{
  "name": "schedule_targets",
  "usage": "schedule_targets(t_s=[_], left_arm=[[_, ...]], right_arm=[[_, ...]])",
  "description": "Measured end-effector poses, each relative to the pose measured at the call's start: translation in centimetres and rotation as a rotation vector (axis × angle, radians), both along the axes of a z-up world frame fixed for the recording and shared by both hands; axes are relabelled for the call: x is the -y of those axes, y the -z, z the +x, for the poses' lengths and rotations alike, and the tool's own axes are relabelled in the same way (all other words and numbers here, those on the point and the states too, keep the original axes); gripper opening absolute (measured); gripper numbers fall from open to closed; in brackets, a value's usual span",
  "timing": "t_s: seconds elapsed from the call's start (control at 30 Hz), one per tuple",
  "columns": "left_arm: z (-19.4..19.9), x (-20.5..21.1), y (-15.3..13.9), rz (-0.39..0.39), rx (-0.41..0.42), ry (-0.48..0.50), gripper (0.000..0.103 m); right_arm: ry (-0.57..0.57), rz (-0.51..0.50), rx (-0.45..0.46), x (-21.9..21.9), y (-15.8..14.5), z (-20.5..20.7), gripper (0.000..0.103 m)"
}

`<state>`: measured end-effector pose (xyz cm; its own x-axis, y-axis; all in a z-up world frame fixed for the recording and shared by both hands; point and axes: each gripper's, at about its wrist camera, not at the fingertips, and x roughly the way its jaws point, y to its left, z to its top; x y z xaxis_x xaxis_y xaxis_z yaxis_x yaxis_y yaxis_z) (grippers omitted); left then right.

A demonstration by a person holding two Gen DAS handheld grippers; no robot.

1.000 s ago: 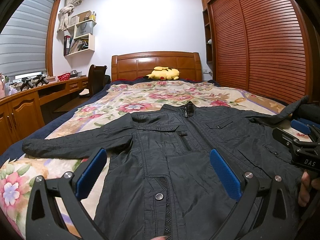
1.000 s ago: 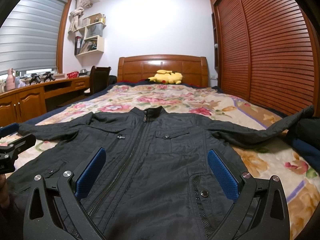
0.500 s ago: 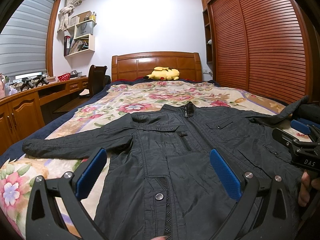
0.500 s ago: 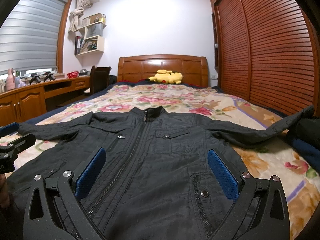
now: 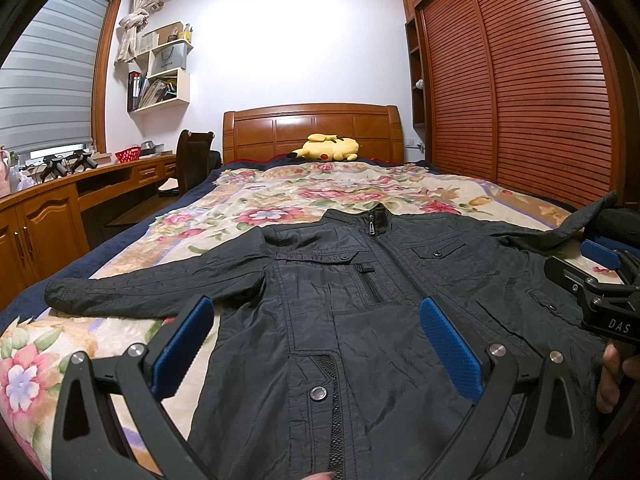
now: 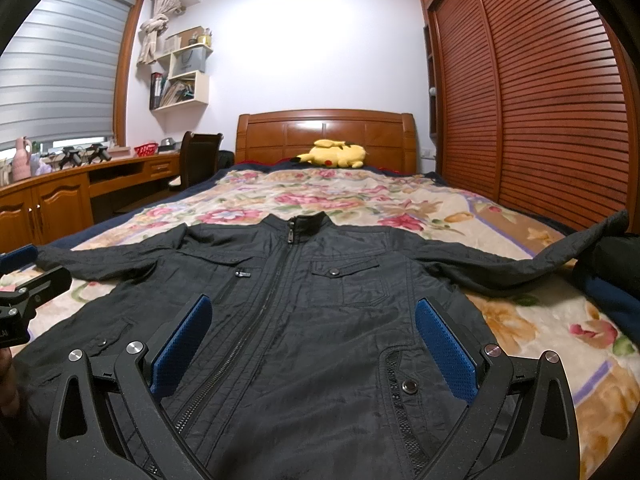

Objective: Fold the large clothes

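Jacket [image 5: 352,320], dark and zipped, lies spread face-up across the foot edge of the bed [image 5: 280,196], sleeves out to both sides. Left gripper [image 5: 316,344] and right gripper [image 6: 312,340] hover over its hem, jaws wide and empty. Its soft, thin, rather slick shell will likely slide, so cuffs or hem corners suit best; "DAS" reads on the right gripper.

Home bedroom — bed [image 5: 280,196], wardrobe [image 5: 520,92], desk [image 5: 60,192]
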<state>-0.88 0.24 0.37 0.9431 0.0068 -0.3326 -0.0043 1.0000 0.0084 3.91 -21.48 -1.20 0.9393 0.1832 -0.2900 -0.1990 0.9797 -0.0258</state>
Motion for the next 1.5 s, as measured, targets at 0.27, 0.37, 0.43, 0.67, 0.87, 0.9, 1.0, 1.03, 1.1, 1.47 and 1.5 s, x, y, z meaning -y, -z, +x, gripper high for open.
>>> schedule_targets(t_s=[0.27, 0.37, 0.43, 0.67, 0.87, 0.9, 1.0, 1.03, 1.1, 1.47, 1.5], left_arm=[[-0.4, -0.9, -1.2, -0.002, -0.015, 0.005, 0.103], [-0.4, -1.4, -1.6, 0.001, -0.027, 0.007, 0.103], [-0.5, -2.0, -1.9, 0.006, -0.033, 0.01, 0.103], [-0.5, -4.6, -2.0, 0.007, -0.078, -0.008, 0.103], [-0.3, -7.1, -1.4, 0.016, -0.115, -0.034, 0.103], [-0.3, -7.5, -1.3, 0.024, -0.12, -0.039, 0.103], [-0.2, -8.9, -0.8, 0.039, -0.14, -0.059, 0.103], [-0.1, -9.5, -0.7, 0.039, -0.146, -0.066, 0.103], [-0.1, -10.6, -0.6, 0.042, -0.152, -0.082, 0.103], [0.1, -16.9, 0.0, 0.071, -0.203, -0.146, 0.103], [0.2, -17.4, 0.0, 0.077, -0.207, -0.155, 0.103]], right_arm=[[-0.009, 0.008, -0.01, 0.0, 0.2, 0.1, 0.103], [-0.028, 0.023, -0.018, 0.0, -0.1, -0.2, 0.103], [-0.046, 0.028, -0.024, -0.5, -0.7, -0.4, 0.103], [-0.094, 0.016, -0.024, -2.8, -0.9, -0.6, 0.103], [-0.125, -0.014, -0.007, -5.2, -1.2, -0.9, 0.103], [-0.125, -0.023, -0.004, -5.6, -1.3, -0.8, 0.103], [-0.141, -0.034, -0.002, -6.9, -1.6, -0.5, 0.103], [-0.143, -0.04, -0.001, -7.3, -1.7, -0.3, 0.103], [-0.15, -0.047, -0.002, -7.9, -1.8, -0.1, 0.103], [-0.26, -0.07, -0.05, -12.7, -2.7, 1.3, 0.103], [-0.28, -0.073, -0.063, -13.3, -2.7, 1.6, 0.103]])
